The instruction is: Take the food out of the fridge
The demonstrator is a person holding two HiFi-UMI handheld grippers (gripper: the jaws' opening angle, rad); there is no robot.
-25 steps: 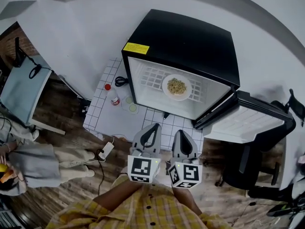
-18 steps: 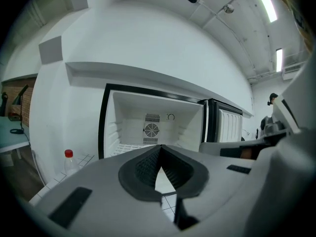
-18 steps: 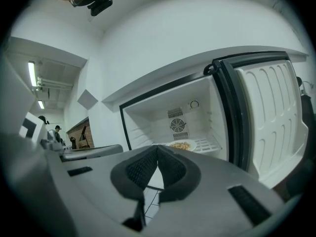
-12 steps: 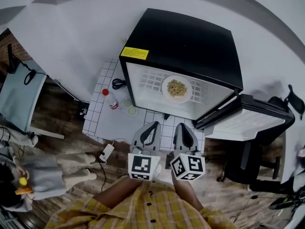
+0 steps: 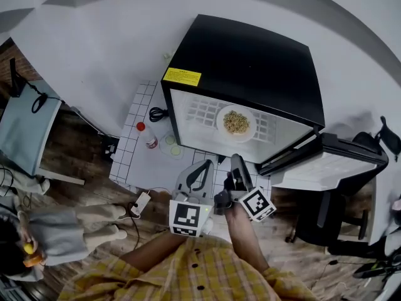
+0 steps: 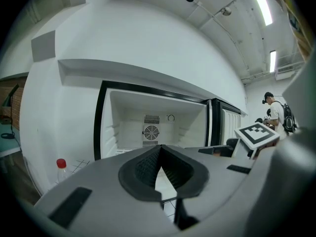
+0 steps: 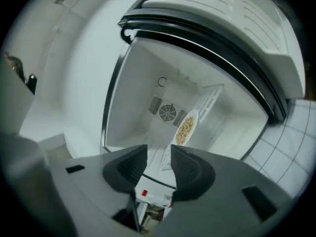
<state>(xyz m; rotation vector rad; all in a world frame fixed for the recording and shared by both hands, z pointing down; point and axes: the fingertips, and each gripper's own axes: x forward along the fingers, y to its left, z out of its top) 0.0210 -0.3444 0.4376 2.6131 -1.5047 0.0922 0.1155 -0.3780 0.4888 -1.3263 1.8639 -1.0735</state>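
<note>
A black mini fridge [image 5: 250,61] stands on the floor with its door [image 5: 329,163] swung open to the right. Inside, a white plate of pale food [image 5: 236,122] rests on the wire shelf; the right gripper view shows the plate [image 7: 185,127] straight ahead beyond the jaws. My right gripper [image 5: 237,163] is rolled onto its side in front of the fridge opening, its jaws opening with nothing between them [image 7: 159,157]. My left gripper [image 5: 202,168] hovers beside it, lower left of the opening, jaws shut and empty [image 6: 160,149]. The left gripper view shows the fridge [image 6: 148,122] but not the plate.
A red-capped bottle [image 5: 149,135] and a clear cup [image 5: 170,144] stand on the white tiled mat [image 5: 135,149] left of the fridge, near a black cable [image 5: 158,112]. A black chair [image 5: 338,224] is behind the open door. A person [image 5: 62,224] stands at the left.
My right gripper has rolled onto its side, moved closer to the fridge opening, and its jaws have parted. The left gripper has shifted slightly forward, still shut.
</note>
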